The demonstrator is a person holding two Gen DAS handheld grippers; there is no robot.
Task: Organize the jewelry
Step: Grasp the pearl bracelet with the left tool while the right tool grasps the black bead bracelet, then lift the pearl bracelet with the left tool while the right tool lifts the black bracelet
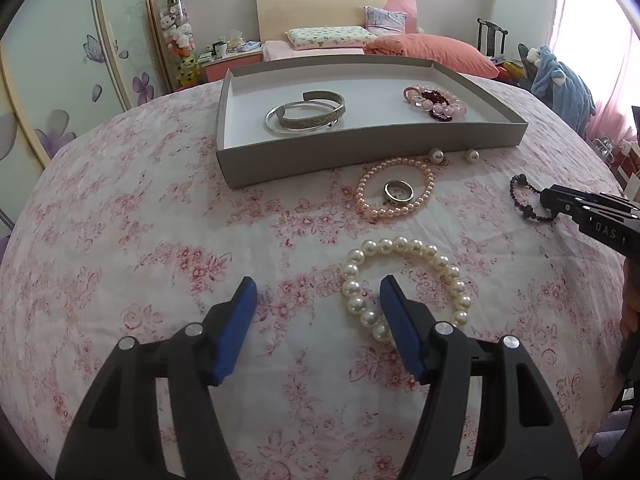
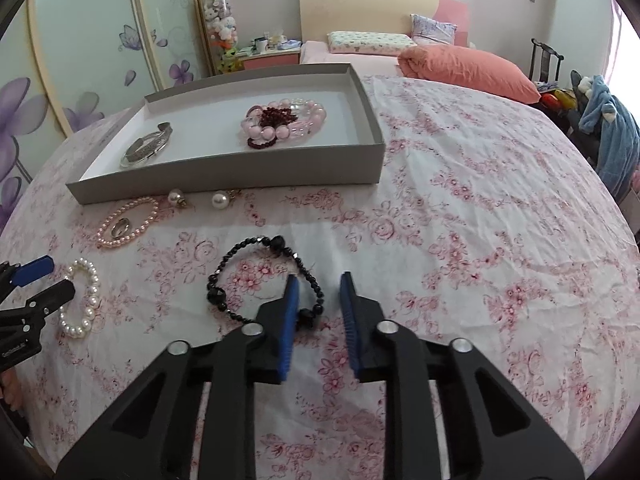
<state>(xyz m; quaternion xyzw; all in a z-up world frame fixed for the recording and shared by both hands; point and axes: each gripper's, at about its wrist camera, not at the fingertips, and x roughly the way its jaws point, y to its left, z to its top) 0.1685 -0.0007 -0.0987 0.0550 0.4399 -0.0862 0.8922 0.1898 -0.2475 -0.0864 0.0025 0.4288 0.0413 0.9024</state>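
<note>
While the right gripper jaws stand slightly spread around the black bead bracelet, pinching nothing, closing could snag only the bedsheet. The left gripper, spread, straddles the white pearl bracelet; the tray sits at eleven o'clock.

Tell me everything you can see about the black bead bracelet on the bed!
The black bead bracelet is a loop of small shiny dark beads, glassy-looking, with a few bigger round ones spaced along it. It lies flat on the pink flowered sheet, outside the grey tray. The right gripper is open right at it: its left blue finger sits over the loop's near side, and some beads lie between the fingers. Nothing is squeezing it.
</note>
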